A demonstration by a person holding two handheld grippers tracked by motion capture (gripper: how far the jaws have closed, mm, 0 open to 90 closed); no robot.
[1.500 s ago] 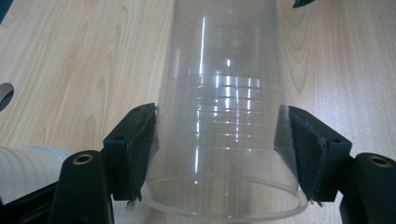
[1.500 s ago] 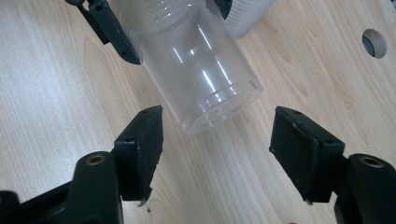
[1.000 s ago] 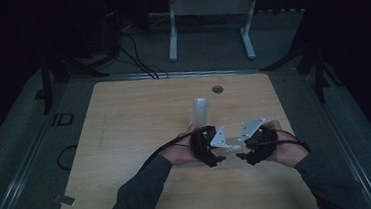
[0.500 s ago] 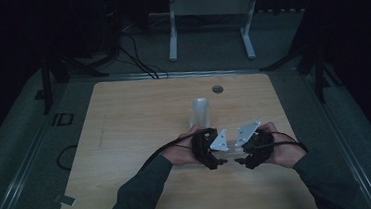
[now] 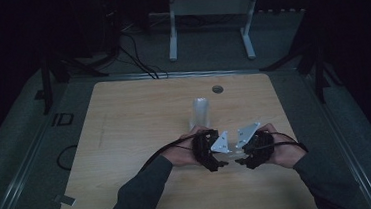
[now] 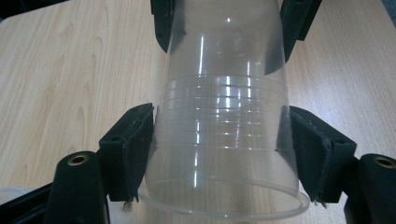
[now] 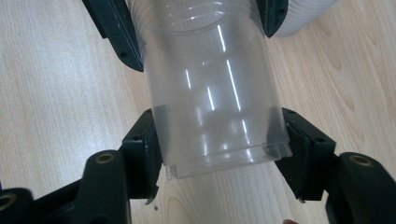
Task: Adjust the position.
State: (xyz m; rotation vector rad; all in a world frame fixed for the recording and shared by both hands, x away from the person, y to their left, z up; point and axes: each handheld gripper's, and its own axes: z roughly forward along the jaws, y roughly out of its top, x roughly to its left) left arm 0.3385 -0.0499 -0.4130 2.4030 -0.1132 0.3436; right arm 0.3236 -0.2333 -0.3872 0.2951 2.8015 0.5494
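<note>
clear plastic cups [image 6: 224, 135], nested, clamped at both ends by left gripper [image 5: 221, 158] and right gripper [image 5: 241, 156]; next: straight pull apart.

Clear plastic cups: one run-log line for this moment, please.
left gripper: shut on cup stack | right gripper: shut on cup stack's base end | other stack: upright

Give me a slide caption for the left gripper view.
Left gripper clamps the rim end of clear plastic cups above a wooden table.
</note>
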